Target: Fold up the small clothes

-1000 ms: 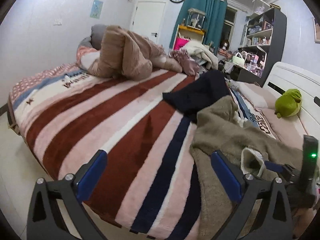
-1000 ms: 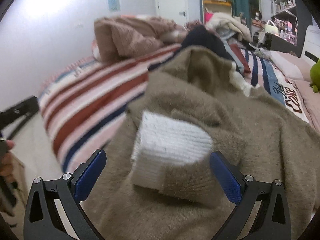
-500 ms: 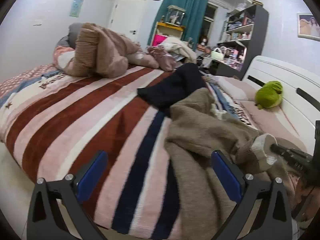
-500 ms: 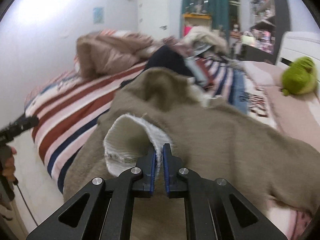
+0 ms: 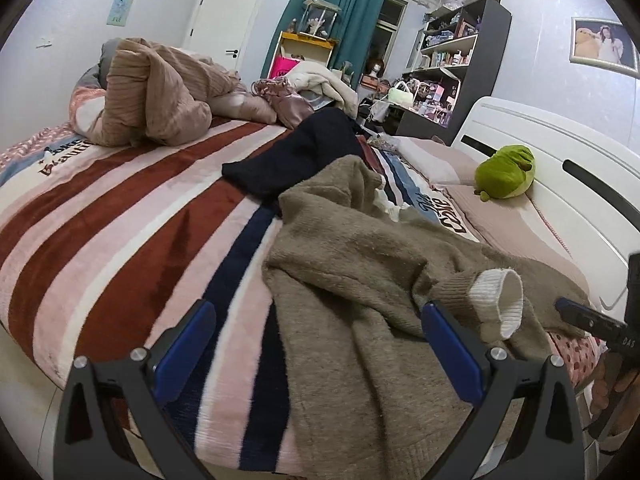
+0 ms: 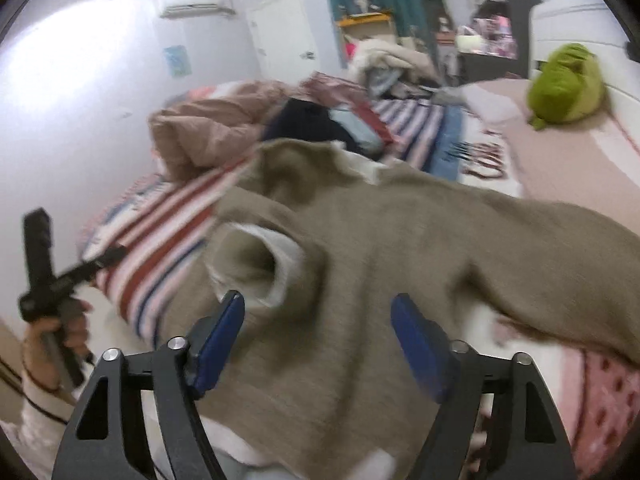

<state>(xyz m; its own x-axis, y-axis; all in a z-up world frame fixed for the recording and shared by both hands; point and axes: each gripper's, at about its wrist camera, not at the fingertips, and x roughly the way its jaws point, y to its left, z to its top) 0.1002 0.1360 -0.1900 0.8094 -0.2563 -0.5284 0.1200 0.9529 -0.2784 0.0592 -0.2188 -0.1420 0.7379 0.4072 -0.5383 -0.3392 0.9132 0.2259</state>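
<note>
Sweater (image 5: 360, 280) cuff (image 6: 256, 268) sits just ahead-left of your right gripper (image 6: 320, 340), near bed (image 5: 120, 216) edge; both grippers spread, empty.

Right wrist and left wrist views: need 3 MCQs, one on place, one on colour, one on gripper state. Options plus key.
1. Where does the green plush toy lie?
A. by the white headboard
B. on the floor
C. on the brown sweater

2. What colour is the cuff of the brown sweater?
A. red
B. white
C. black

3. How does the right gripper stand?
A. shut on the cuff
B. shut on the dark garment
C. open, holding nothing

Key: 1 A, the toy sits on the pink bedding against the headboard. 2 B, the ribbed sleeve end is white. 3 C, the right wrist view shows its blue pads apart with the cuff lying free ahead of them.
</note>
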